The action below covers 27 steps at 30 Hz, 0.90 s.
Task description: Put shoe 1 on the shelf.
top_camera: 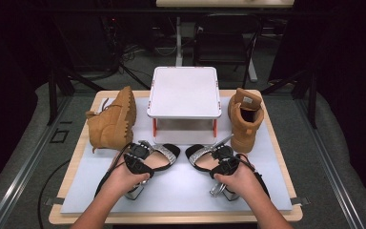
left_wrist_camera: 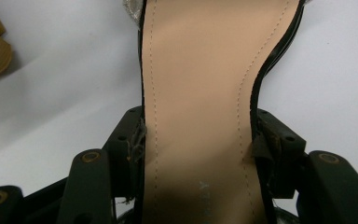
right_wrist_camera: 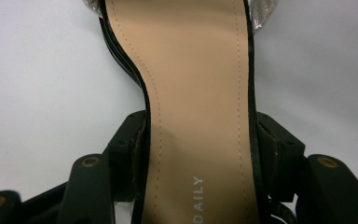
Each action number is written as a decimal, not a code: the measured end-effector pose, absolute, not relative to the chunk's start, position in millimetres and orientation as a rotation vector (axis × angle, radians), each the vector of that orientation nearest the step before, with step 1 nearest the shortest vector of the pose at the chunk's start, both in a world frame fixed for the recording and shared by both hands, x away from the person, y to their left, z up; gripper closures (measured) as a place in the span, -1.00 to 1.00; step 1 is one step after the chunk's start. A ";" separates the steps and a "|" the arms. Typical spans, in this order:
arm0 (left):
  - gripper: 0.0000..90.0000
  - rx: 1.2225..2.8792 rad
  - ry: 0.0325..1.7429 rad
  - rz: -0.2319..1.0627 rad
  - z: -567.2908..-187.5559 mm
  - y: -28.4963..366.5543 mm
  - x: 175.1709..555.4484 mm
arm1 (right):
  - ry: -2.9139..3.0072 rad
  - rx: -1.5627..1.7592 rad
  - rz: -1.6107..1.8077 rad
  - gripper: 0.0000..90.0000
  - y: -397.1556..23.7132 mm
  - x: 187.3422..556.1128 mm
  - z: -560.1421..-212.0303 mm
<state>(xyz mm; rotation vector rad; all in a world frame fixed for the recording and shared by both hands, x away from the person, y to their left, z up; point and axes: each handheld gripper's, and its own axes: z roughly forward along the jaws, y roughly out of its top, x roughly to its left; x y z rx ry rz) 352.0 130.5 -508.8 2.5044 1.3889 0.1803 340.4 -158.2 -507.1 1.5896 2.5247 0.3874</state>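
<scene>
Dark floor and chair legs frame a pale surface where two pairs of footwear are laid out around a white shoe rack standing at the back. We have both sandals in hand. Our left tongs are clamped across the waist of the left sandal, pads pressing its black edges on either side of the tan insole, as the left gripper view shows. Our right tongs grip the right sandal the same way, closed on the narrow part of its sole. Both sandals lie in the near middle of the surface, silver toe bands pointing toward the rack, block heels toward us. A tan boot lies on its side to the left of the rack, and its mate stands upright to the right.

We judge the step to be the grasp just made secure, with the lift yet to come. Whether the heels have left the surface we cannot quite tell, since our hands cover them from above.

Next, we would raise both sandals level, carry them forward over the rack's front edge, and set them side by side on its top without clipping the boots on either flank.
</scene>
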 end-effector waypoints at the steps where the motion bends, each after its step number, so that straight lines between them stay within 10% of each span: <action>1: -0.05 2.503 1.390 0.184 -508.5 130.6 352.0 | 2.532 1.583 0.388 -0.07 -159.1 340.5 -506.2; 27: -0.05 2.429 1.466 0.247 -493.7 117.8 385.4 | 2.396 1.669 0.471 -0.07 -152.7 364.0 -500.1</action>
